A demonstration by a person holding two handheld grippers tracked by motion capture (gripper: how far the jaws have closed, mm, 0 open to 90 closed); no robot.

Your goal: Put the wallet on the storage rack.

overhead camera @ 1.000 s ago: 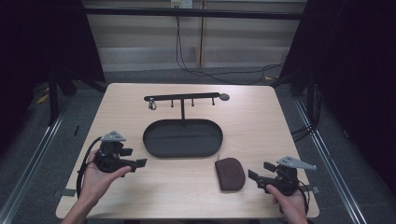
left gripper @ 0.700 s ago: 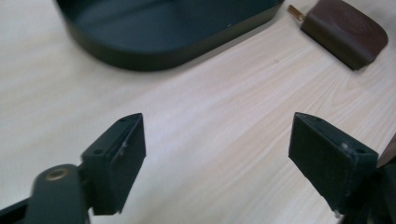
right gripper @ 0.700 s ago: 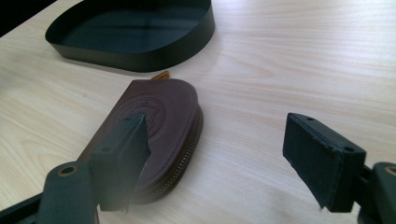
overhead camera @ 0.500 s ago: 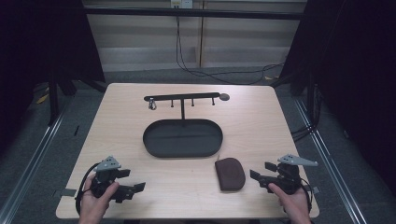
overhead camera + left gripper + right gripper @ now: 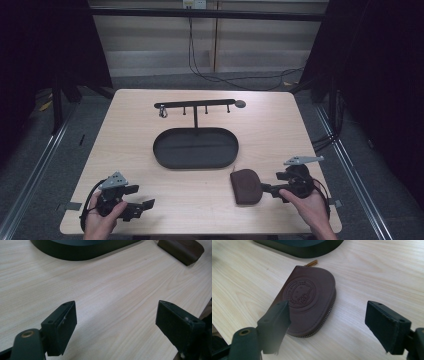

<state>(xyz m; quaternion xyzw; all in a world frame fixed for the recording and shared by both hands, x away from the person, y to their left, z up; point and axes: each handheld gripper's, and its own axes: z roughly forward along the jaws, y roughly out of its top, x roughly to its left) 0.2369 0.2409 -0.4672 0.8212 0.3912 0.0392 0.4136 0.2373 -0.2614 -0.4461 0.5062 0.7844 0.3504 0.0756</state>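
1. High view: the left gripper (image 5: 142, 206) sits low at the near left corner of the table (image 5: 125, 135), held in the person's left hand (image 5: 102, 220)
2. Its jaws are spread wide with nothing between them, and they opened a little more just now; in the left gripper view there is bare wood between the two black pads (image 5: 63, 327)
3. The right gripper (image 5: 265, 188) is at the near right side, held in the right hand (image 5: 310, 207), with its grey plate (image 5: 302, 160) on top
4. Its jaws are spread too, and they have just opened a bit more; they point at the brown pouch (image 5: 246, 185) and their tips are just beside it
5. In the right gripper view the brown pouch (image 5: 308, 302) lies flat on the wood in front of the jaws; it is not pinched, and one pad (image 5: 277, 322) hides part of its near edge
6. The pouch has a round stamped picture on top, a zip along its curved edge, and a small gold pull (image 5: 312, 263) at its far end
7. Past the pouch, in the middle of the table, is a dark oval tray (image 5: 195, 148); the pouch is near its right end but not touching it
8. Behind the tray stands a thin black rack (image 5: 195, 106) with little hooks, and a small ring (image 5: 162, 113) hangs near its left end
9. Far behind the table, black cables (image 5: 235, 80) lie on the floor
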